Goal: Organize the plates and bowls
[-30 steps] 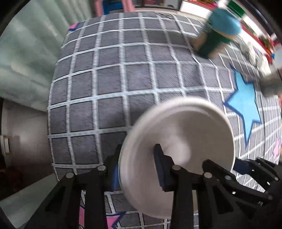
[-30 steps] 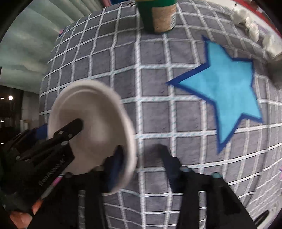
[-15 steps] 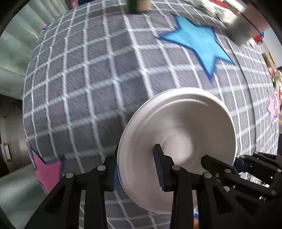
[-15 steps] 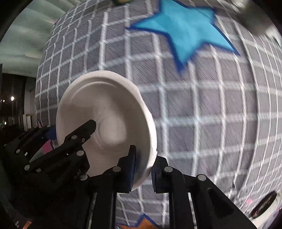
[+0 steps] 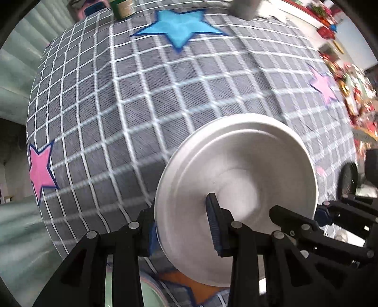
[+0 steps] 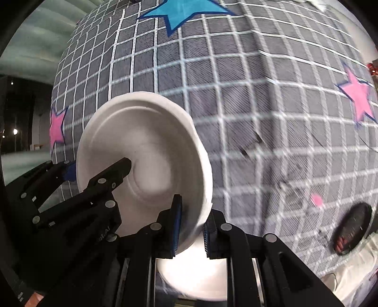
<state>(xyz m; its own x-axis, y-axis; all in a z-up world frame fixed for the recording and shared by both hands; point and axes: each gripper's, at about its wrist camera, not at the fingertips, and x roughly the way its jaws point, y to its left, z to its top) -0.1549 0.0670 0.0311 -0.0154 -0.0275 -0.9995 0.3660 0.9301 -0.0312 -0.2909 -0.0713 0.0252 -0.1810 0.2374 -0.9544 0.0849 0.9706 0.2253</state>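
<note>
Here, the left gripper (image 5: 184, 226) is pinching the near rim of a white bowl (image 5: 236, 189), while the right gripper (image 6: 191, 226) is clamping the opposite rim wall, so the bowl is hanging between them above the checked star cloth (image 5: 141, 94). Likely light, thin-walled and somewhat flexible, it is best taken by the rim. Beneath it, a white plate (image 6: 196, 278) is lying; farther off, a green can (image 5: 122, 9) is standing.

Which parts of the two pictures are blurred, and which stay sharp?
Left wrist view: the white bowl and left gripper look sharp; the checked cloth smears toward the edges. Right wrist view: the cloth is streaked at lower right; the bowl rim is fairly crisp.
</note>
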